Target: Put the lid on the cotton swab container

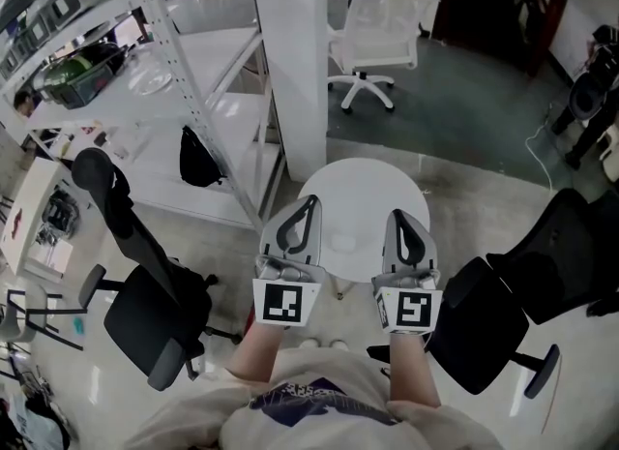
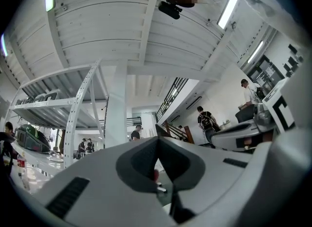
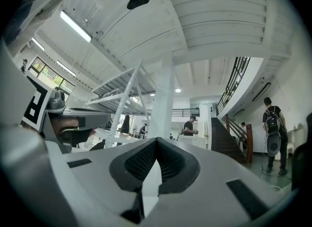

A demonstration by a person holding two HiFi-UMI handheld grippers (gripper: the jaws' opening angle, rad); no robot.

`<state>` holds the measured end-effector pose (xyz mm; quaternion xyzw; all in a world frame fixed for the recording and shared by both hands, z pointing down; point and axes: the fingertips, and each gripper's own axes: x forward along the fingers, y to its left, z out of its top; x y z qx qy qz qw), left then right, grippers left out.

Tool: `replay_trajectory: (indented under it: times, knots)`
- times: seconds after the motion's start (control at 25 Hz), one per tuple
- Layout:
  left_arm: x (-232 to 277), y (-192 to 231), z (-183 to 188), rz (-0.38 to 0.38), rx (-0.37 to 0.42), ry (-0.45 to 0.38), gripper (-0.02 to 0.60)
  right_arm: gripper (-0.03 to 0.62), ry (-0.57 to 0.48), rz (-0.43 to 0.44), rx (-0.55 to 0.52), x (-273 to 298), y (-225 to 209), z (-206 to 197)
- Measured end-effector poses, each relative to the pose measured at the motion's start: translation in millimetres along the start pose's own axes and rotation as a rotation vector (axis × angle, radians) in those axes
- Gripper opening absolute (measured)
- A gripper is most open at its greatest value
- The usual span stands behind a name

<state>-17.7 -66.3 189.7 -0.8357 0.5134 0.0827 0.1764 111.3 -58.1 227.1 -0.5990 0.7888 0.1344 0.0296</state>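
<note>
The left gripper [image 1: 311, 199] has its jaws pressed together with nothing between them. Its own view shows the two dark pads meeting at the tip of the left gripper [image 2: 157, 138]. The right gripper [image 1: 397, 213] is pinched closed the same way and is just as empty. The right gripper view shows its pads meeting in a thin seam at the tip of the right gripper [image 3: 157, 139]. The person holds the two side by side, apart from each other, tips pointing away from the body and tilted a little upward.

Under and just beyond the tips is a small round white table [image 1: 363, 182]. I cannot pick out the cotton swab container for certain. Between the two grippers the tabletop shows only a faint pale patch [image 1: 345, 242], too washed out to name.

A black office chair [image 1: 145, 313] stands on the left of the table, and a second black chair [image 1: 484, 327] crowds in on the right, close to the right hand. At the far side of the table rises a thick white pillar [image 1: 290, 71]. A white shelving rack [image 1: 193, 61] runs off to its left, with a black bag [image 1: 198, 158] on a low shelf. Farther off stands a white mesh chair [image 1: 382, 27]. In the right gripper view a staircase [image 3: 234, 140] and a person with a backpack [image 3: 272, 123] are far away on the right.
</note>
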Motion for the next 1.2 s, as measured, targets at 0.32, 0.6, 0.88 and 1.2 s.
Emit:
replay_trajectory:
  times: [0.32,0.6,0.88,1.2]
  knots:
    - [0,-2,-1,-0.011,0.02,0.002,-0.003,0.006,0.038,-0.014,-0.023,3,-2,-3]
    - [1,-9,0,-0.075,0.191,0.031,-0.003,0.006,0.054,-0.005,-0.036,4,2,-5]
    - [0,-10,-2,-0.076,0.192,0.034,-0.003,0.006,0.027,-0.008,-0.031,5,6,0]
    - [-2,-9,-3,-0.072,0.182,0.037,-0.003,0.006,0.027,-0.011,-0.059,4,5,3]
